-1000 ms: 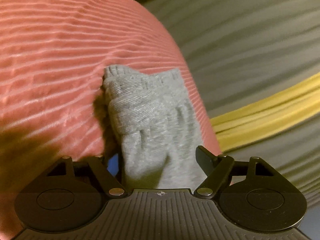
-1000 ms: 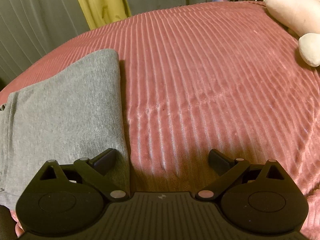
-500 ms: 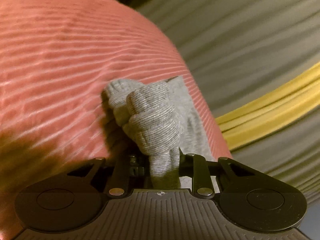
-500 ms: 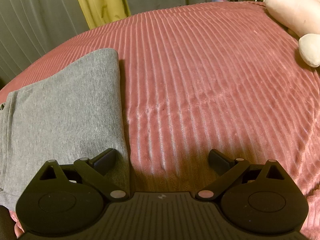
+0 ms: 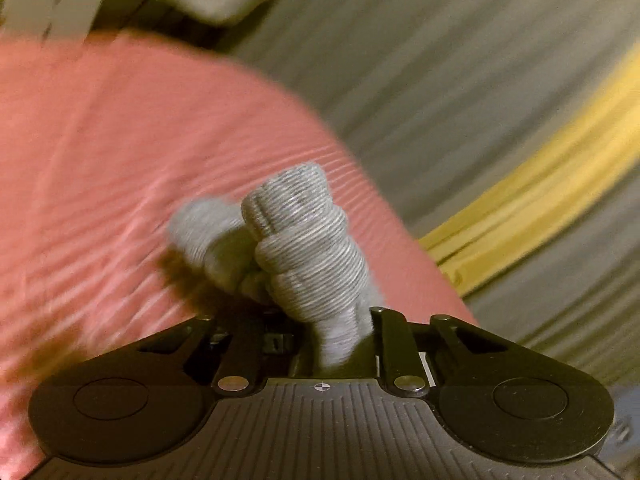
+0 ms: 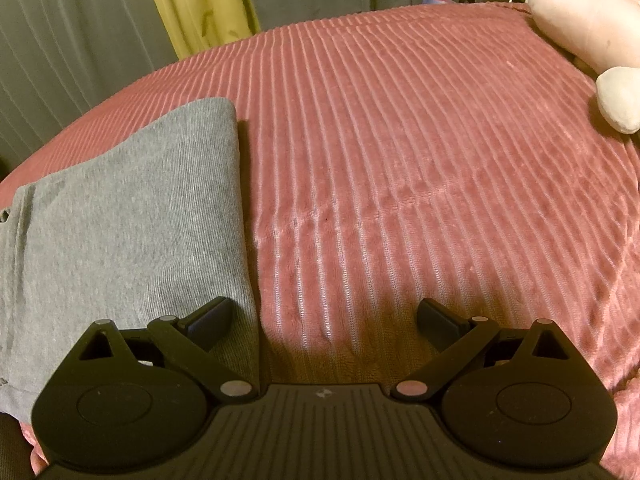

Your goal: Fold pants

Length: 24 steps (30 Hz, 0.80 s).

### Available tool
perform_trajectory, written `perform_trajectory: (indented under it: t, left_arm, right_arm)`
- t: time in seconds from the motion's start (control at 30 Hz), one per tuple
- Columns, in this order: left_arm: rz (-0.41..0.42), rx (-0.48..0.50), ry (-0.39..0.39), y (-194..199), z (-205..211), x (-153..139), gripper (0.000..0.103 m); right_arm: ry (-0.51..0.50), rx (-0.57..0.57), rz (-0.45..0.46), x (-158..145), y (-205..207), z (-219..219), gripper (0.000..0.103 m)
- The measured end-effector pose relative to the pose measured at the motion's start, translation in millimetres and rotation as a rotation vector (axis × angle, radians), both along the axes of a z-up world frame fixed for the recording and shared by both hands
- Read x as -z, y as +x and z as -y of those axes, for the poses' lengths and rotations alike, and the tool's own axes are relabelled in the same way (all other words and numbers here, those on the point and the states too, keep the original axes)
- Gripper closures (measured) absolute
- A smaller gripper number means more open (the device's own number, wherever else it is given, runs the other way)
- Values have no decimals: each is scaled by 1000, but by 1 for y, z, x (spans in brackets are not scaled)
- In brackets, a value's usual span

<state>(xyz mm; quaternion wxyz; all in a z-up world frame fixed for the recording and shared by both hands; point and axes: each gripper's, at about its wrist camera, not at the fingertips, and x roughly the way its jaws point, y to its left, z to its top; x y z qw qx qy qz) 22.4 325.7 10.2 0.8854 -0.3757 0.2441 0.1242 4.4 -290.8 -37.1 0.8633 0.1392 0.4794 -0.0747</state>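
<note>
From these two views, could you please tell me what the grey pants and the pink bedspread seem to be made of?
Grey pants: soft matte knit, probably cotton jersey, judging by fine ribbing. Pink bedspread: plush ribbed fabric, perhaps fleece or chenille, with faintly shiny raised cords.

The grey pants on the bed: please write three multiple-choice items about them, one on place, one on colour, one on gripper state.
1. In the right wrist view, the pants lie where?
A left part
B right part
C middle

2. The bedcover under them is
A blue
B pink-red
C white

3. The left gripper is
A wide open
B shut on the pants
C out of view

Answers: 1 A, grey cloth fills the left. 2 B, ribbed pink-red fabric. 3 B, its jaws have just closed, bunching grey cloth between them.
</note>
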Motion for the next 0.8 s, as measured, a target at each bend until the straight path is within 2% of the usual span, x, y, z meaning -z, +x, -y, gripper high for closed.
perform_trajectory:
  t: [0.1, 0.17, 0.2, 0.3, 0.37, 0.4, 0.43, 0.47, 0.53, 0.6, 0.63, 0.7, 0.77, 0.8]
  left_arm:
    - [66, 60, 142, 0, 41, -45, 82]
    - [138, 133, 263, -2, 82, -77, 82]
    - [174, 175, 300, -4, 102, -89, 82]
    - [273, 372, 360, -5, 174, -114, 81]
    - [287, 517, 365, -1, 228, -115, 79]
    - [282, 588, 372, 1, 251, -110, 77]
    - [255, 671, 383, 4, 279, -101, 68]
    - [222, 740, 395, 6, 303, -89, 53]
    - [106, 905, 443, 7, 347, -61, 39]
    - [-17, 1014, 470, 6, 369, -36, 42]
    - [-52, 1035, 453, 4, 369, -28, 41]
    - [-99, 1002, 408, 1, 357, -25, 32]
    - [-115, 885, 354, -1, 328, -29, 17]
    - [-116, 813, 325, -6, 314, -32, 15]
  right_arm:
    - [7, 4, 3, -1, 0, 1, 4]
    - [17, 10, 9, -2, -1, 2, 4]
    - [26, 16, 13, -2, -1, 4, 4]
    - [50, 40, 31, -4, -3, 8, 4]
    - [66, 66, 44, -6, -5, 13, 4]
    - [75, 79, 52, -7, -7, 15, 4]
    - [84, 87, 61, -8, -8, 17, 4]
    - [91, 94, 70, -10, -10, 18, 4]
    - [106, 102, 90, -12, -13, 21, 4]
    - [119, 106, 105, -15, -17, 22, 4]
    - [126, 105, 115, -16, -20, 22, 4]
    - [139, 93, 133, -17, -23, 23, 4]
    - [144, 77, 152, -19, -24, 22, 4]
    - [144, 69, 155, -20, -24, 21, 4]
